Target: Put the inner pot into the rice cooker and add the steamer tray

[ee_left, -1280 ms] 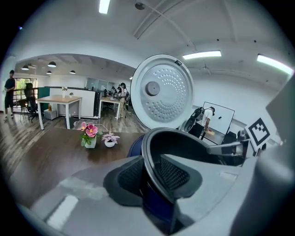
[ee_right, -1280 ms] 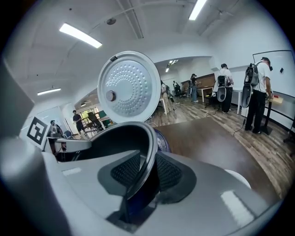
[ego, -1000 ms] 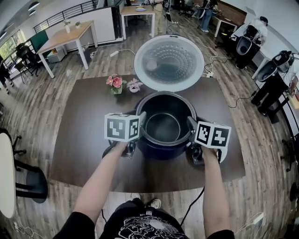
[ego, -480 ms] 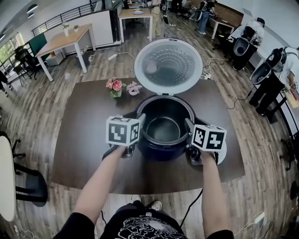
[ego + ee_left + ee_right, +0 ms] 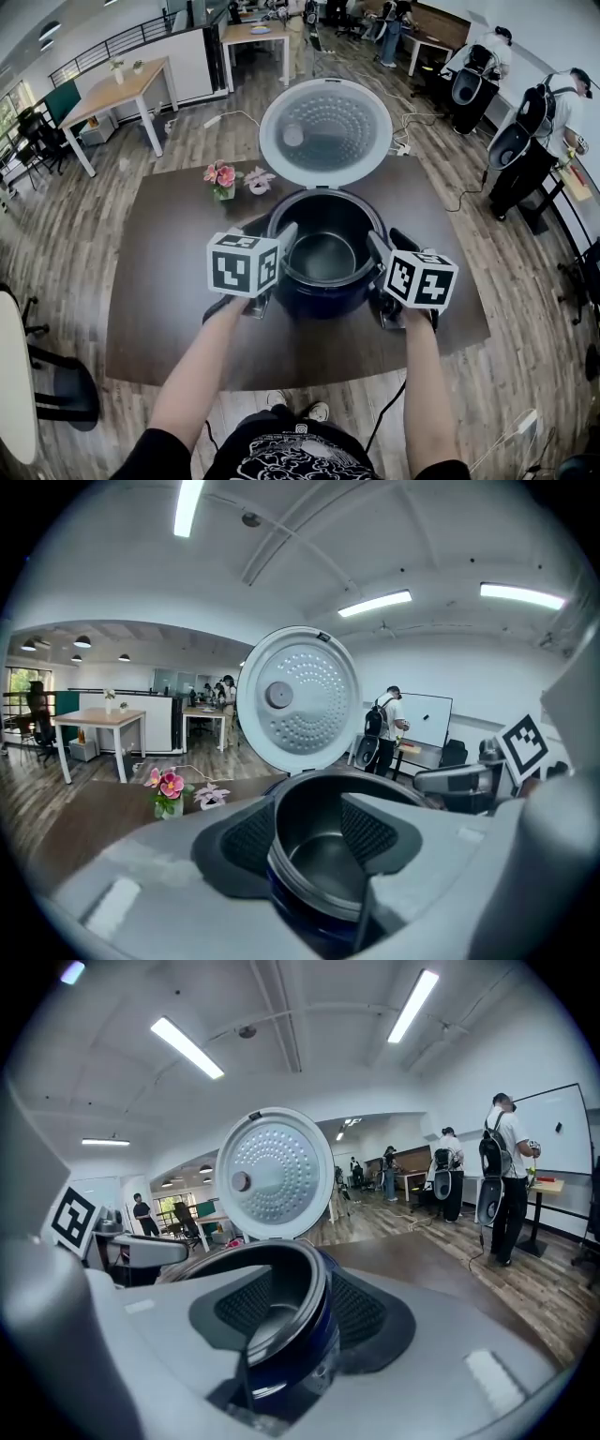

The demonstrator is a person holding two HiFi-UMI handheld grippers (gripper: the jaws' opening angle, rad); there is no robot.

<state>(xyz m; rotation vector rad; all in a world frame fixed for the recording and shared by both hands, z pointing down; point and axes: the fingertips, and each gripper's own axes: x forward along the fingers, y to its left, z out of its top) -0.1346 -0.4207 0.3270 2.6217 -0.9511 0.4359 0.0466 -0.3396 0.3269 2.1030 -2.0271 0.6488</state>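
The dark blue rice cooker [image 5: 323, 292] stands mid-table with its round lid [image 5: 325, 131] tipped open behind it. The dark inner pot [image 5: 322, 255] sits inside it, upright. My left gripper [image 5: 281, 246] straddles the pot's left rim [image 5: 309, 892], one pad inside and one outside; its jaws are opening and a gap shows beside each pad. My right gripper [image 5: 380, 251] straddles the right rim [image 5: 291, 1269] the same way, its jaws opening too and its pads off the wall. Each marker cube hides the hand behind it.
A small vase of pink flowers [image 5: 223, 178] and a paler bloom [image 5: 258, 178] stand on the brown table [image 5: 159, 281] left of the lid. Wooden desks [image 5: 112, 89] are behind, and people with backpacks [image 5: 525, 141] stand at the right. A cable [image 5: 394, 412] hangs off the front edge.
Both grippers have lifted a little at the pot's rim and their jaws stand wider apart. The pot stays seated in the cooker.
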